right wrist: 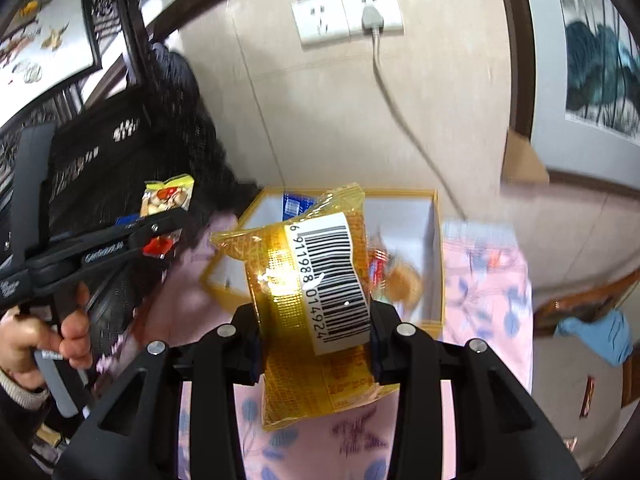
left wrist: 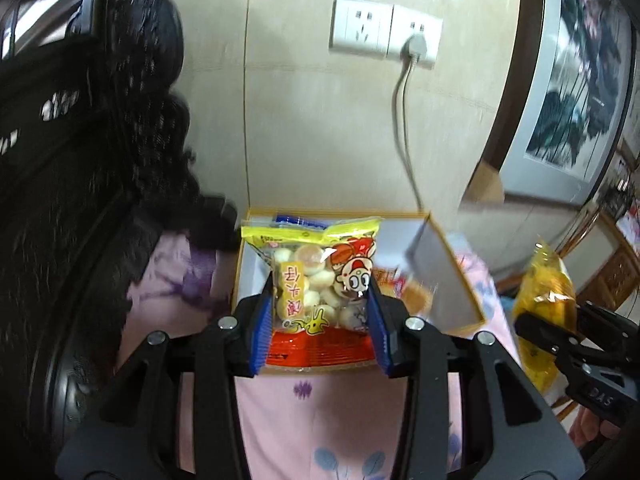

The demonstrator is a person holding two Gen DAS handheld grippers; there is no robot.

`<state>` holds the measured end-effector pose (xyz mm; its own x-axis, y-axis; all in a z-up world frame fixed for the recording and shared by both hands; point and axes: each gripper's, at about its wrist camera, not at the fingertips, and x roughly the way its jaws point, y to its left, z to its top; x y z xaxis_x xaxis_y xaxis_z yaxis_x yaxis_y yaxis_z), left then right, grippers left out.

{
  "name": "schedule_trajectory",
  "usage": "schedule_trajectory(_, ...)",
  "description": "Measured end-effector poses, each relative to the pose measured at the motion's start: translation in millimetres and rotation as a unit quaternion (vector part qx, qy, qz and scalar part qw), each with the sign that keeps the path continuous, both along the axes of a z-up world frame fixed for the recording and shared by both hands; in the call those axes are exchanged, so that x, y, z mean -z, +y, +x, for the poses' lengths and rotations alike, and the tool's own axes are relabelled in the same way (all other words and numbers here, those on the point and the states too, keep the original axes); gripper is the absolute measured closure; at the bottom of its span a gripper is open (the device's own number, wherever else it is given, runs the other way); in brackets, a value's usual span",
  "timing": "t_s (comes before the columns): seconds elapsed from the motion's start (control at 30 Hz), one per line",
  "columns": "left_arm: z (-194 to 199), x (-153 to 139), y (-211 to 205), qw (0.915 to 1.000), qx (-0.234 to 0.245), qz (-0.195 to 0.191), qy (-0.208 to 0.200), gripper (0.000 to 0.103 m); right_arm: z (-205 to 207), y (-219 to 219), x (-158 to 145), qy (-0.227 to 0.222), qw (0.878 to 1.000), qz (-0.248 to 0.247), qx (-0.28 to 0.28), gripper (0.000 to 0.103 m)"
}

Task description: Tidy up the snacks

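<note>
My left gripper is shut on a yellow and red bag of small round buns, held above the near edge of an open gold-rimmed white box. My right gripper is shut on a golden snack bag with a barcode label, held in front of the same box. The box holds a blue packet and some red and orange packets. The right gripper with its golden bag shows at the right of the left wrist view; the left gripper with its bun bag shows at the left of the right wrist view.
The box sits on a pink flowered cloth against a beige wall with a socket and a hanging cable. A dark carved wooden chair stands at the left. A cardboard flap and a blue cloth lie at the right.
</note>
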<state>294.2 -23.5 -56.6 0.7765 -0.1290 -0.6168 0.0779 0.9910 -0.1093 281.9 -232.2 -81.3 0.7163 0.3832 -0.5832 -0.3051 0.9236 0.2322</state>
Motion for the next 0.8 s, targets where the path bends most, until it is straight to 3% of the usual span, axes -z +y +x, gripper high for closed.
schedule_trajectory(0.13,11.3,-18.0,-3.2,0.9998,0.002,-0.002,-0.018,0.062,23.4,0.2,-13.2,-0.018,1.0,-0.004,0.005,0.064)
schedule_trajectory(0.33,32.7,-21.6,-11.3,0.9997,0.0,0.002,-0.025,0.061,49.2,7.5,-14.5,-0.027,1.0,-0.008,0.012,0.064)
schedule_trajectory(0.4,42.4,-17.1,-14.5,0.9997,-0.005,0.014,-0.021,0.054,62.6,12.3,-8.1,-0.02,1.0,-0.011,0.011,0.061)
schedule_trajectory(0.43,48.0,-13.1,-16.4,0.9996,-0.01,0.023,-0.008,0.03,71.0,15.7,-1.2,-0.005,0.999,-0.03,0.022,0.043)
schedule_trajectory(0.47,51.7,-9.3,-17.7,0.9992,-0.022,0.032,0.008,0.014,74.5,18.3,3.1,0.007,0.998,-0.046,0.034,0.021)
schedule_trajectory(0.53,49.3,-7.1,-17.9,0.9991,-0.024,0.032,0.01,0.012,72.9,19.1,6.9,0.009,0.998,-0.049,0.039,0.001)
schedule_trajectory(0.8,41.4,3.8,-15.6,0.9984,-0.029,0.041,0.026,0.009,65.7,19.8,23.1,0.052,0.996,-0.059,0.037,0.001)
